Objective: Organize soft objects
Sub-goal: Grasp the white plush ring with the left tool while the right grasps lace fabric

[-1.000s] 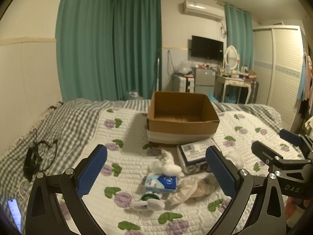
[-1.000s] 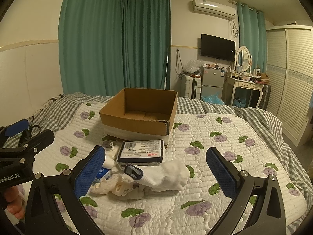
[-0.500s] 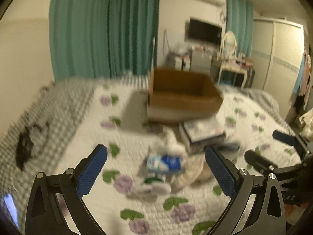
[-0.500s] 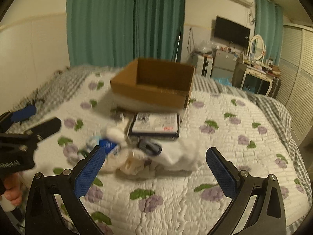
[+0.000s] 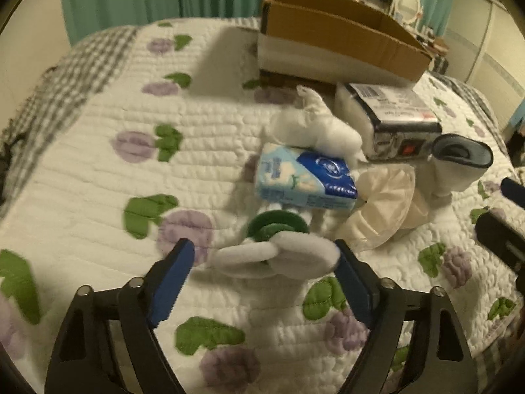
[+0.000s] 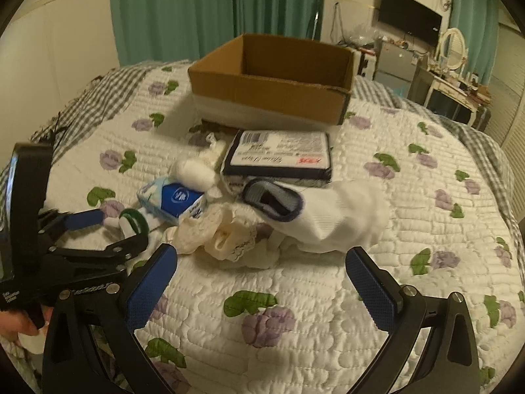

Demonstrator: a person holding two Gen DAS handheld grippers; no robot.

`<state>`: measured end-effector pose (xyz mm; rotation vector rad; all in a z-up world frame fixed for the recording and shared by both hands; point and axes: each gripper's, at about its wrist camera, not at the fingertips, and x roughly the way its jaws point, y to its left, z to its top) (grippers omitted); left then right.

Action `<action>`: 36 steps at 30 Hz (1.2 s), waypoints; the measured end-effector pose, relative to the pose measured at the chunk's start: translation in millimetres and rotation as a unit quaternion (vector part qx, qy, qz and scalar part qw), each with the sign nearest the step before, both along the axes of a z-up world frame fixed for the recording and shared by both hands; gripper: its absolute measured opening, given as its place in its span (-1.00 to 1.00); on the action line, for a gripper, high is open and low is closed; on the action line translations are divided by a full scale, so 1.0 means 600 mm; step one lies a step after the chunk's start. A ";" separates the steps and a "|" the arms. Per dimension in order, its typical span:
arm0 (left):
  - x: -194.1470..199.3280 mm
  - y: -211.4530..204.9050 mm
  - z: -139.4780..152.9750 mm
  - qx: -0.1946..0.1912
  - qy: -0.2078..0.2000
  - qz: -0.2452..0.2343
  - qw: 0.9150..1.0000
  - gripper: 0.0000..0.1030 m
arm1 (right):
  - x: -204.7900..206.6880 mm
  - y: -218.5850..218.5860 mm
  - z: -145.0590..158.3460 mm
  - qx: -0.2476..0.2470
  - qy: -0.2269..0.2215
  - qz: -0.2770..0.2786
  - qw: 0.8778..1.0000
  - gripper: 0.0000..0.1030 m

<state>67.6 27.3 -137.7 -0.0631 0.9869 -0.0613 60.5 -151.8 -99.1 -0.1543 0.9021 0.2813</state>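
Observation:
A pile of soft things lies on the quilted bed (image 6: 295, 295). A white-and-green plush piece (image 5: 275, 252) sits between the fingers of my open left gripper (image 5: 262, 282), which is low over it; whether the pads touch it is unclear. Behind it lie a blue tissue pack (image 5: 305, 177), a white fluffy toy (image 5: 315, 128), cream lace fabric (image 5: 384, 207) and a white sock with a dark cuff (image 6: 321, 210). My right gripper (image 6: 262, 285) is open and empty, short of the lace fabric (image 6: 223, 233). The left gripper also shows in the right wrist view (image 6: 108, 229).
An open cardboard box (image 6: 272, 75) stands on the bed behind the pile. A flat black-and-white packet (image 6: 279, 157) lies in front of it. Green curtains, a TV, a dressing table and a wardrobe stand beyond the bed.
My left gripper has dropped forward and down to the plush piece, which now sits between its fingers. My right gripper has moved closer to the pile.

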 end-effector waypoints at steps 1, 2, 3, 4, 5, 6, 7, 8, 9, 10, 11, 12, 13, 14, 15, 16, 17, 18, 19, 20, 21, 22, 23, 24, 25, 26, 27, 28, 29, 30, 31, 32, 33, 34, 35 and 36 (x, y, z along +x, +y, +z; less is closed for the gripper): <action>0.004 -0.002 -0.003 -0.004 0.004 -0.004 1.000 0.41 | 0.001 0.004 -0.002 -0.001 0.002 0.003 1.000 1.00; 0.007 -0.005 -0.006 -0.006 0.007 -0.010 1.000 0.26 | 0.002 0.009 -0.005 -0.002 0.005 0.008 1.000 1.00; 0.010 -0.008 -0.008 -0.005 0.013 -0.015 1.000 0.20 | 0.002 0.012 -0.006 -0.003 0.007 0.012 1.000 1.00; 0.011 -0.012 -0.013 0.001 0.020 -0.020 1.000 0.13 | 0.003 0.016 -0.007 -0.002 0.009 0.018 1.000 0.96; 0.014 -0.011 -0.014 0.003 0.022 -0.022 1.000 0.06 | 0.003 0.019 -0.008 0.000 0.012 0.021 1.000 0.91; 0.012 -0.011 -0.011 0.003 0.020 -0.024 1.000 0.03 | 0.003 0.023 -0.008 0.001 0.015 0.026 1.000 0.89; 0.012 -0.008 -0.007 0.002 0.016 -0.025 1.000 -0.01 | 0.004 0.026 -0.008 0.003 0.018 0.029 0.999 0.88; 0.010 -0.003 0.001 0.000 0.009 -0.025 1.000 -0.03 | 0.004 0.028 -0.008 0.005 0.019 0.031 0.999 0.88; 0.007 0.001 0.008 -0.002 0.000 -0.024 1.000 -0.04 | 0.004 0.033 -0.007 0.007 0.021 0.034 0.999 0.88; 0.002 0.009 0.018 -0.001 -0.009 -0.021 1.000 -0.04 | 0.004 0.037 -0.007 0.009 0.023 0.037 0.999 0.88; -0.003 0.016 0.026 0.001 -0.018 -0.018 1.000 -0.04 | 0.004 0.043 -0.008 0.008 0.025 0.042 0.999 0.87; -0.008 0.024 0.035 0.004 -0.027 -0.014 1.000 -0.04 | 0.005 0.050 -0.010 0.006 0.028 0.046 0.999 0.87; -0.010 0.030 0.039 0.005 -0.033 -0.011 0.999 -0.04 | 0.006 0.056 -0.013 0.003 0.031 0.050 0.998 0.86; -0.013 0.040 0.045 0.005 -0.039 -0.007 0.999 -0.04 | 0.008 0.063 -0.016 0.000 0.034 0.054 0.998 0.83; -0.013 0.048 0.048 0.002 -0.042 -0.005 0.999 -0.04 | 0.011 0.069 -0.018 -0.001 0.038 0.057 0.998 0.81; -0.014 0.054 0.050 -0.001 -0.044 -0.002 0.999 -0.04 | 0.014 0.078 -0.022 0.001 0.042 0.061 0.997 0.79; -0.015 0.060 0.051 -0.005 -0.045 0.000 0.999 -0.04 | 0.020 0.088 -0.027 0.002 0.047 0.065 0.997 0.79; -0.015 0.064 0.051 -0.009 -0.046 0.002 0.999 -0.04 | 0.025 0.096 -0.032 0.000 0.051 0.067 0.996 0.77; -0.009 0.065 0.051 -0.012 -0.045 0.002 0.999 -0.04 | 0.032 0.108 -0.041 -0.007 0.052 0.067 0.996 0.70; -0.008 0.067 0.051 -0.015 -0.046 0.002 0.999 -0.04 | 0.038 0.116 -0.047 -0.014 0.054 0.066 0.996 0.66; -0.007 0.068 0.051 -0.017 -0.046 0.001 0.999 -0.04 | 0.046 0.125 -0.057 -0.021 0.060 0.064 0.996 0.61; -0.008 0.067 0.051 -0.017 -0.047 0.000 0.999 -0.04 | 0.050 0.129 -0.063 -0.023 0.062 0.064 0.996 0.55; -0.008 0.068 0.051 -0.018 -0.048 0.000 0.999 -0.04 | 0.056 0.135 -0.073 -0.030 0.065 0.062 0.996 0.49; -0.009 0.068 0.051 -0.020 -0.048 -0.001 0.999 -0.04 | 0.062 0.140 -0.081 -0.038 0.068 0.058 0.995 0.29; -0.008 0.069 0.052 -0.021 -0.049 -0.001 0.999 -0.04 | 0.064 0.142 -0.086 -0.043 0.070 0.055 0.995 0.02; -0.012 0.068 0.052 -0.021 -0.051 -0.001 0.998 -0.04 | 0.066 0.143 -0.090 -0.046 0.070 0.053 0.995 -0.16; -0.012 0.068 0.052 -0.020 -0.053 0.000 0.998 -0.04 | 0.067 0.142 -0.090 -0.047 0.071 0.052 0.995 -0.34; -0.014 0.068 0.052 -0.020 -0.054 0.000 0.998 -0.04 | 0.065 0.140 -0.088 -0.044 0.068 0.051 0.995 -0.46; -0.016 0.068 0.053 -0.021 -0.056 0.002 0.998 -0.04 | 0.063 0.136 -0.084 -0.039 0.064 0.050 0.996 -0.51; -0.018 0.068 0.055 -0.022 -0.060 0.003 0.998 -0.04 | 0.060 0.132 -0.079 -0.033 0.060 0.049 0.996 -0.56; -0.021 0.067 0.058 -0.022 -0.063 0.004 0.998 -0.04 | 0.055 0.126 -0.071 -0.024 0.054 0.047 0.997 -0.63; -0.024 0.066 0.061 -0.020 -0.066 0.005 0.998 -0.04 | 0.051 0.121 -0.065 -0.017 0.050 0.045 0.998 -0.64; -0.028 0.062 0.066 -0.015 -0.070 0.004 0.997 -0.04 | 0.045 0.114 -0.056 -0.010 0.046 0.044 0.998 -0.67; -0.031 0.059 0.070 -0.010 -0.074 0.004 0.997 -0.04 | 0.041 0.110 -0.049 -0.005 0.042 0.043 0.998 -0.70; -0.036 0.053 0.078 -0.003 -0.079 0.003 0.997 -0.04 | 0.035 0.105 -0.038 0.004 0.035 0.042 0.999 -0.73; -0.041 0.048 0.086 0.003 -0.085 0.002 0.996 -0.04 | 0.029 0.098 -0.025 0.014 0.027 0.041 0.999 -0.73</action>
